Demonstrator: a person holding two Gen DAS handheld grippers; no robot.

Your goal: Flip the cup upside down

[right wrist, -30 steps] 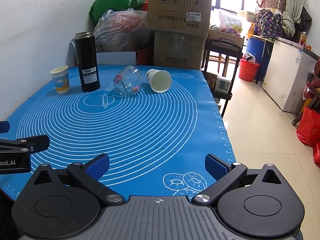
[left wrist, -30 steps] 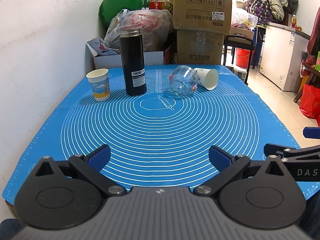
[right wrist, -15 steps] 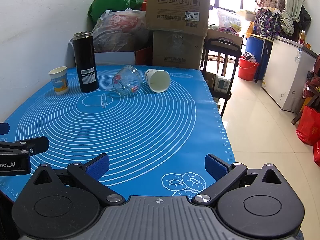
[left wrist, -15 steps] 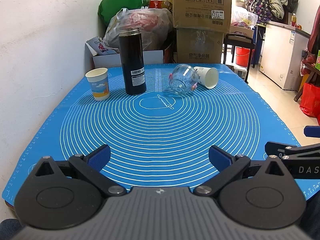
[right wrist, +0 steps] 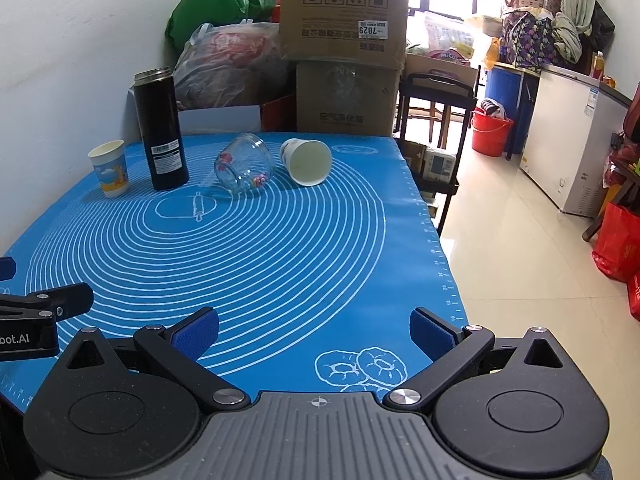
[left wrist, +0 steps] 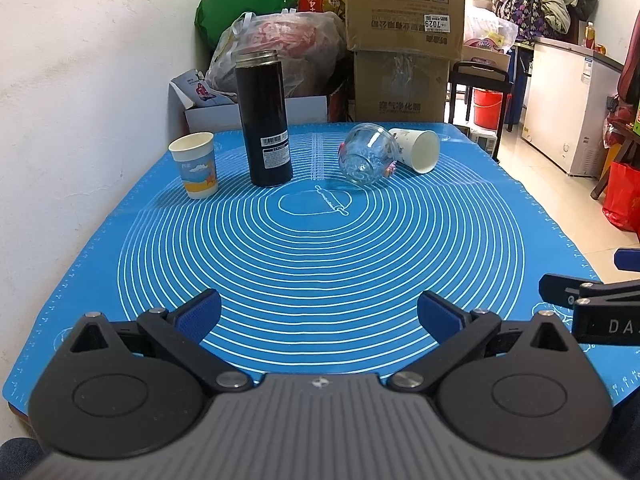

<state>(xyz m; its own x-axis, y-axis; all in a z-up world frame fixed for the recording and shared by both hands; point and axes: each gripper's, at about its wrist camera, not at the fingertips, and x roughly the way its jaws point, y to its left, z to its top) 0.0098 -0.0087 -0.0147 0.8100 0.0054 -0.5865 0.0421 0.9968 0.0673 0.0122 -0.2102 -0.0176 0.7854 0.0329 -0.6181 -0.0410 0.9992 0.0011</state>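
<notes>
A paper cup with a blue and orange print [left wrist: 195,165] stands upright at the far left of the blue mat [left wrist: 320,240]; it also shows in the right wrist view [right wrist: 109,168]. A white paper cup [left wrist: 416,149] lies on its side at the far right, mouth toward me, also in the right wrist view [right wrist: 307,161]. A clear glass jar [left wrist: 366,157] lies on its side beside it [right wrist: 242,168]. My left gripper [left wrist: 319,314] is open and empty over the mat's near edge. My right gripper [right wrist: 314,330] is open and empty near the mat's front right.
A tall black flask [left wrist: 264,118] stands between the upright cup and the jar. Cardboard boxes [left wrist: 404,36] and bags [left wrist: 280,44] are stacked behind the table. A white wall [left wrist: 80,80] runs along the left. The table's right edge [right wrist: 432,232] drops to a tiled floor.
Both grippers have edged slightly forward and the views shifted a little. Nothing on the mat has moved.
</notes>
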